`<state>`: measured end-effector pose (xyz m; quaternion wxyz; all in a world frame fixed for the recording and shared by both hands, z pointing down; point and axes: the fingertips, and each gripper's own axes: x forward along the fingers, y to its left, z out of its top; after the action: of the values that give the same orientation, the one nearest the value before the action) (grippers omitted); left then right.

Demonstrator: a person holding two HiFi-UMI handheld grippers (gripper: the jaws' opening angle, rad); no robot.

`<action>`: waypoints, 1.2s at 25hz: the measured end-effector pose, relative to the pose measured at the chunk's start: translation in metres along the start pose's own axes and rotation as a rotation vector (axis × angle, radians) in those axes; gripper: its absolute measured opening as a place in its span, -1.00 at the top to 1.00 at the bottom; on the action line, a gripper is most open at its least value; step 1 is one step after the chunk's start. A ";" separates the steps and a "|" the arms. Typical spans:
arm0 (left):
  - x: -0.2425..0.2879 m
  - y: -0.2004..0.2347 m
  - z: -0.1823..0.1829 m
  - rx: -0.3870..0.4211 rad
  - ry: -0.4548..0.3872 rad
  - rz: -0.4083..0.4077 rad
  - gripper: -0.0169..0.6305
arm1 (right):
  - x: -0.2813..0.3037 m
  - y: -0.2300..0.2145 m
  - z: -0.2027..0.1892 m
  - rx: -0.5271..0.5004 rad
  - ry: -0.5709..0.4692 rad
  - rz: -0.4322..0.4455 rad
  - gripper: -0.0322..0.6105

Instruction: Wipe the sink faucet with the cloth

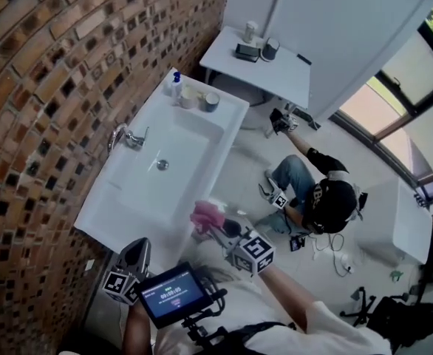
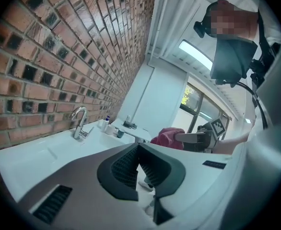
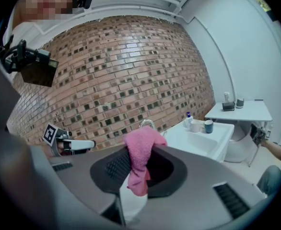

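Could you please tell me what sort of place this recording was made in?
Most likely a washroom, perhaps a mock-up: a white sink with a chrome faucet stands against a brick wall, and a pump bottle and cups sit on its rim.

Brick wall (image 1: 39, 87), pale floor (image 1: 252, 170), white side table (image 1: 275, 71), windows (image 1: 397, 103) letting daylight in

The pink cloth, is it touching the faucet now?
No, the pink cloth hangs in the right claw at the front edge of the sink, apart from the faucet.
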<state>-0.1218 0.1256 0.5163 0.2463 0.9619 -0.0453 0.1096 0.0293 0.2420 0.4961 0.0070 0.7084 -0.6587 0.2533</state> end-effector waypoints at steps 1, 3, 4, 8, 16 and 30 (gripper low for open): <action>0.005 0.005 0.004 -0.008 0.000 0.015 0.97 | 0.010 -0.005 0.003 0.004 0.007 0.014 0.64; 0.017 0.018 0.013 -0.017 -0.006 0.051 0.97 | 0.033 -0.016 0.014 0.006 0.021 0.045 0.64; 0.023 0.026 0.017 -0.020 -0.013 0.072 0.97 | 0.046 -0.022 0.020 0.004 0.028 0.061 0.64; 0.047 0.044 0.039 -0.029 -0.042 0.152 0.97 | 0.097 -0.052 0.035 -0.008 0.043 0.118 0.64; 0.091 0.080 0.062 -0.058 -0.030 0.284 0.97 | 0.213 -0.101 0.046 -0.018 0.109 0.233 0.64; 0.128 0.134 0.084 -0.049 -0.010 0.381 0.97 | 0.394 -0.148 -0.041 -0.031 0.310 0.240 0.64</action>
<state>-0.0005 -0.0364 0.5360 0.2445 0.9301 -0.2304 0.1485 0.1551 -0.0911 0.7247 0.0888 0.5773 -0.7333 0.3481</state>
